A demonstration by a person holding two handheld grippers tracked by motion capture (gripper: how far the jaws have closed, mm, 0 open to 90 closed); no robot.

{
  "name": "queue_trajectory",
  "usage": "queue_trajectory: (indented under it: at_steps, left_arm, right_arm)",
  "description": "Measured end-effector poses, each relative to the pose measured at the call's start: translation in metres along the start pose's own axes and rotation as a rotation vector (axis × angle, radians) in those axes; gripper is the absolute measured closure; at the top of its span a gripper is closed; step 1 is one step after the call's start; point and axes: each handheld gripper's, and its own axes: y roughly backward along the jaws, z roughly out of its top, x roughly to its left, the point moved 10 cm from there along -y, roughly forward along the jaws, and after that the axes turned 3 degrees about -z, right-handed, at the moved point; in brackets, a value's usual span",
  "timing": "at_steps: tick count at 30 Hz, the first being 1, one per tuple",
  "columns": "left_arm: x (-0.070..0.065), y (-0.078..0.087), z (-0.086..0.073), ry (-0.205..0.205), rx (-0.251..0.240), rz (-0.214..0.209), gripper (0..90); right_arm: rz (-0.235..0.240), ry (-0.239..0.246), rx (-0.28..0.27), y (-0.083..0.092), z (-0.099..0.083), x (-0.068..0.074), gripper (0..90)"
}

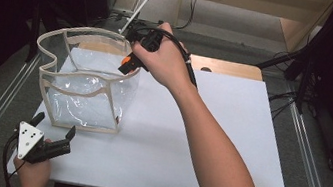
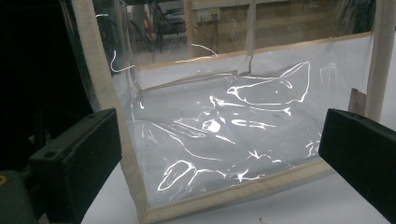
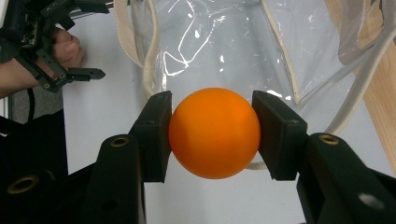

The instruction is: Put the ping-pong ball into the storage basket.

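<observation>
Over clear bag (image 1: 88,81): right gripper (image 3: 214,133) clamps orange ball (image 3: 214,133) | left gripper (image 2: 219,154) spread wide

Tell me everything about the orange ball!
The orange ball is round, smooth and plain, with a matte look like plastic. The right gripper squeezes it between its two black jaws, one on each side. It hangs in the air at the top edge of the see-through bag, not touching the table.
</observation>
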Motion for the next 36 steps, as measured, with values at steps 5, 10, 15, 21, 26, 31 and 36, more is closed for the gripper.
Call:
queue_trajectory:
  at_steps: [5,10,15,21,26,31,36]
  left_arm:
    - [0.000,0.000,0.000,0.000,-0.001,-0.001,0.0]
    - [0.000,0.000,0.000,0.001,-0.001,-0.002,0.0]
    - [0.000,0.000,0.000,0.001,0.001,-0.001,0.0]
    - [0.000,0.000,0.000,-0.001,0.001,-0.002,0.0]
    - [0.000,0.000,0.000,-0.001,0.001,-0.001,0.0]
    - [0.000,0.000,0.000,0.000,0.002,-0.001,0.0]
    - [0.000,0.000,0.000,0.002,-0.001,-0.002,0.0]
  right_arm:
    - [-0.004,-0.003,0.005,-0.007,0.001,-0.003,48.3]
    - [-0.018,-0.011,0.008,-0.011,0.002,-0.006,48.2]
    - [-0.029,-0.020,0.008,-0.013,0.002,-0.008,47.9]
    - [-0.056,-0.037,0.009,-0.014,0.000,-0.011,38.9]
    - [-0.089,-0.031,0.006,-0.010,-0.001,-0.011,26.7]
    - [-0.120,-0.021,0.004,-0.006,-0.005,-0.010,13.0]
    - [-0.125,-0.018,0.005,-0.003,-0.012,-0.008,7.8]
